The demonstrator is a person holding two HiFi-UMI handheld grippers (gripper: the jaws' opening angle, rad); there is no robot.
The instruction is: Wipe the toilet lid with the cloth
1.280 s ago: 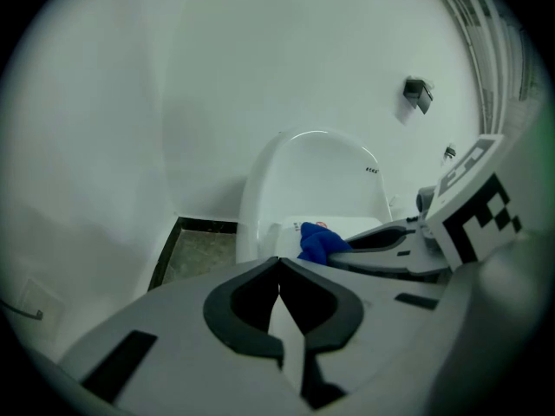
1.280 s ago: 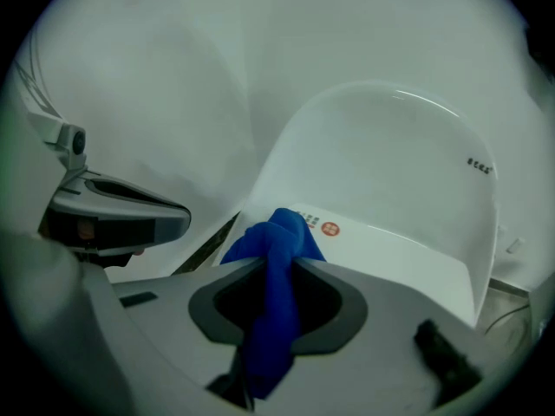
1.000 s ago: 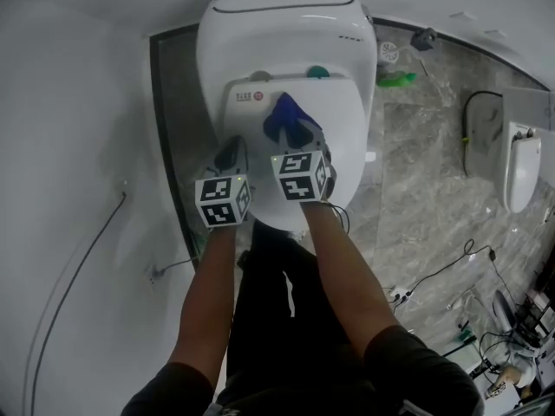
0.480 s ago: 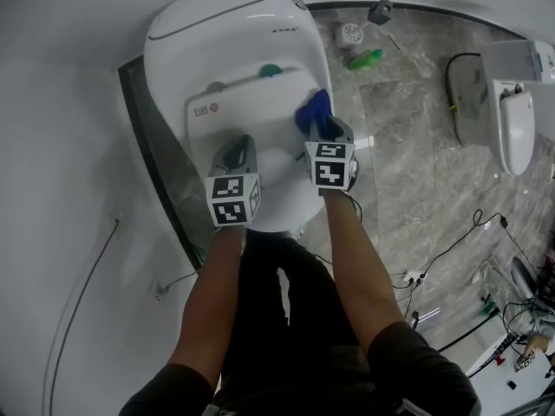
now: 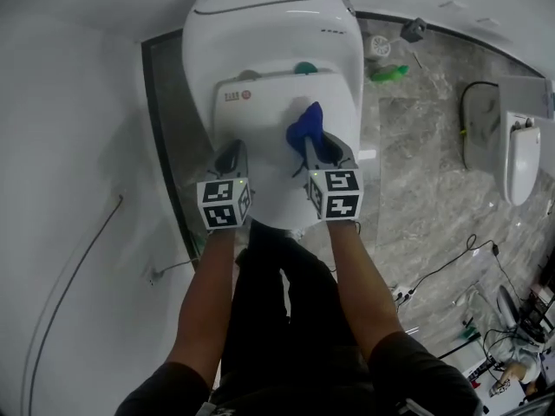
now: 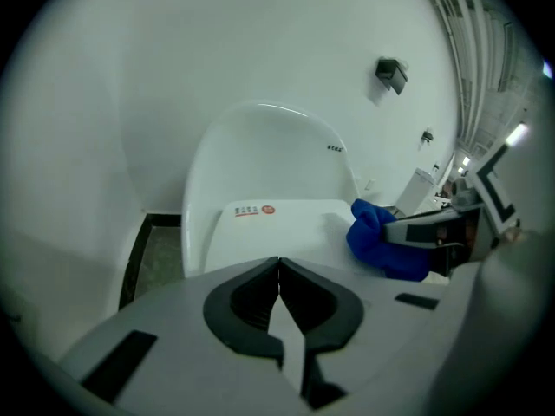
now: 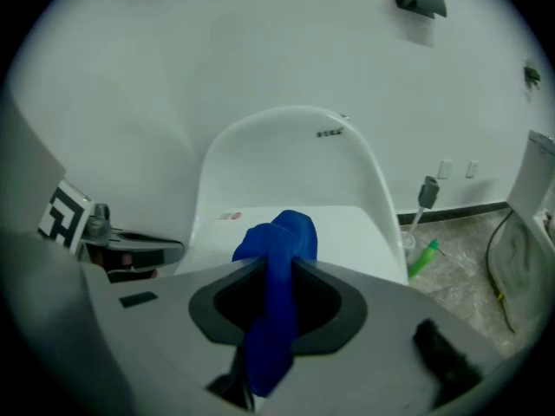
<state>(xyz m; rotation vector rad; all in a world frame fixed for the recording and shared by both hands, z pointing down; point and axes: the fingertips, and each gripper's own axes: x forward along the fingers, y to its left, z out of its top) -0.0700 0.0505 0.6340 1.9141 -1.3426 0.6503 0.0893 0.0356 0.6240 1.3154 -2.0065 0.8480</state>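
Cloth (image 5: 305,126) now sits R of centre on toilet lid (image 5: 258,150), in its back half. A sec ago it's nearer mid-lid; half a sec ago it's out at the lid's R edge. We read this as one stroke out to the R edge & back in, so wiping is under way.

Right gripper (image 5: 314,142): jaws pinch the cloth, bunched fold poking out ahead of them, tail hanging back through. Grip has just nipped a touch tighter.

Left gripper (image 5: 231,152): jaws pressed together, nothing btwn them. It holds over the lid's front-L part, much as before. We can't tell if its tips touch the lid.

Judgement: middle & R side get some cover. L side, by the label (image 5: 238,96) at the back-L corner, & the front edge look still to do. Cloth is bunched, so contact patch is prob. small & more passes are needed.
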